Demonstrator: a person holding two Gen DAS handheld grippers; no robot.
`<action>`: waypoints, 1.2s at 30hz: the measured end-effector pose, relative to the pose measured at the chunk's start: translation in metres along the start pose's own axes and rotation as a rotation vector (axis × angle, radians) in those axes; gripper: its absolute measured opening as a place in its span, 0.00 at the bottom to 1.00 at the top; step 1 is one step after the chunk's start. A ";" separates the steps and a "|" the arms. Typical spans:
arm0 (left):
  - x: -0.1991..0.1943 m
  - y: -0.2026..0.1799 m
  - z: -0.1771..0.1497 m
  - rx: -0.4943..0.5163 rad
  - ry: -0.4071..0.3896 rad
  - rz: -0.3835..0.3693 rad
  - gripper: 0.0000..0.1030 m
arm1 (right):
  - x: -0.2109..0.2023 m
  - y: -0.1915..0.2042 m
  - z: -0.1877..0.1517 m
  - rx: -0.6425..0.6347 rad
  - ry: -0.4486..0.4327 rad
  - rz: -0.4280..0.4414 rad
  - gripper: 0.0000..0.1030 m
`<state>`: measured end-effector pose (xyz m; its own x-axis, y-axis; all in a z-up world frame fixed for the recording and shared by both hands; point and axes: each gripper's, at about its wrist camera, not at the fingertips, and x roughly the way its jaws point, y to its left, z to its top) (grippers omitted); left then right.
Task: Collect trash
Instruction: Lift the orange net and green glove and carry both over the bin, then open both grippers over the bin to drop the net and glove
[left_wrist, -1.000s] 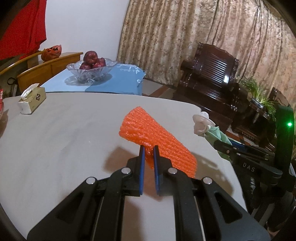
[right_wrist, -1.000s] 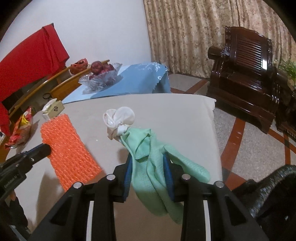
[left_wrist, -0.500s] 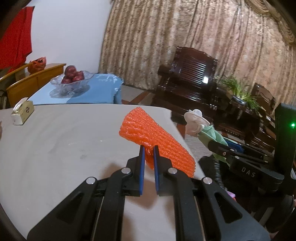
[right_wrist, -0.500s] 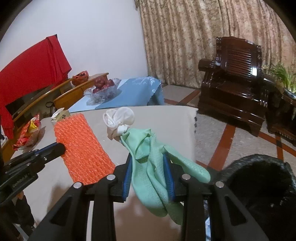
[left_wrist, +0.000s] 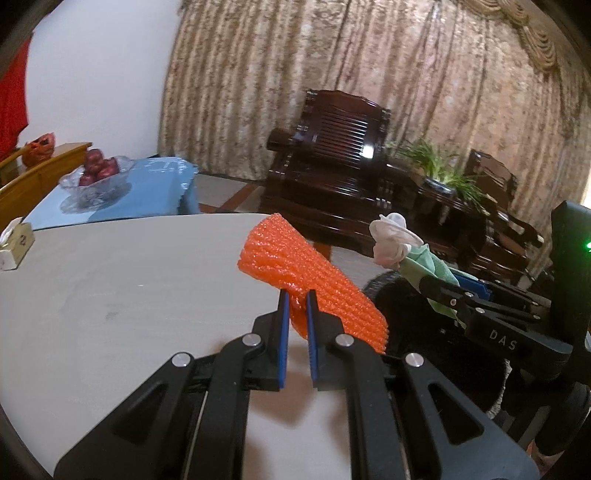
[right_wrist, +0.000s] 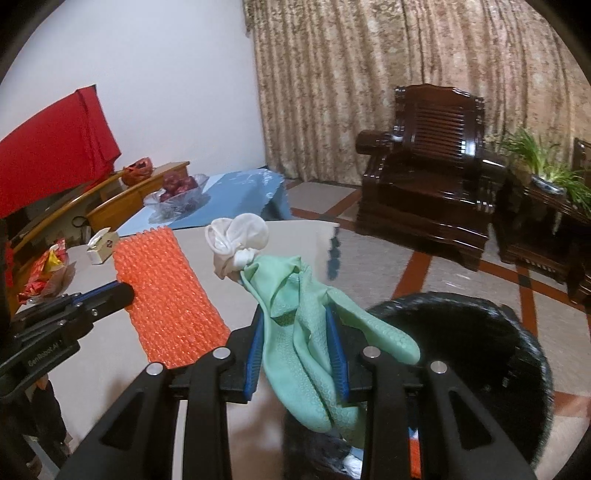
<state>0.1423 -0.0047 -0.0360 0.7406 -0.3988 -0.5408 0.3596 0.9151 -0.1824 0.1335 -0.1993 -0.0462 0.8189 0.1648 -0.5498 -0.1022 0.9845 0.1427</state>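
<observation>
The foam net (left_wrist: 314, 280) is bright orange with a bumpy ribbed weave. The rubber glove (right_wrist: 314, 332) is pale mint green, stamped with a fine honeycomb texture, and the crumpled wad (right_wrist: 236, 240) above it is off-white. Each tool is matte black with blue pads (right_wrist: 255, 350) and silver rivets. The table (left_wrist: 110, 295) is plain light grey. The bin liner (right_wrist: 480, 332) is black. The curtain (right_wrist: 369, 74) is beige with a mottled floral print, the armchair (right_wrist: 432, 166) dark glossy brown, the far cloth (right_wrist: 240, 192) light blue.

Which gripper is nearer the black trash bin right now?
Right. The right gripper, clamping the green glove, hangs beside the black bin's rim. The left gripper, holding the orange foam net, is above the table's edge.
</observation>
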 end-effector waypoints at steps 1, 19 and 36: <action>0.002 -0.006 0.000 0.008 0.003 -0.010 0.08 | -0.004 -0.005 -0.002 0.004 -0.002 -0.009 0.31; 0.067 -0.108 -0.027 0.151 0.113 -0.165 0.08 | -0.048 -0.100 -0.044 0.109 0.025 -0.184 0.31; 0.112 -0.133 -0.045 0.188 0.190 -0.184 0.51 | -0.029 -0.138 -0.079 0.155 0.097 -0.268 0.75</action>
<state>0.1522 -0.1683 -0.1094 0.5406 -0.5225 -0.6593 0.5895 0.7944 -0.1462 0.0791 -0.3355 -0.1145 0.7465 -0.0866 -0.6598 0.2031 0.9738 0.1020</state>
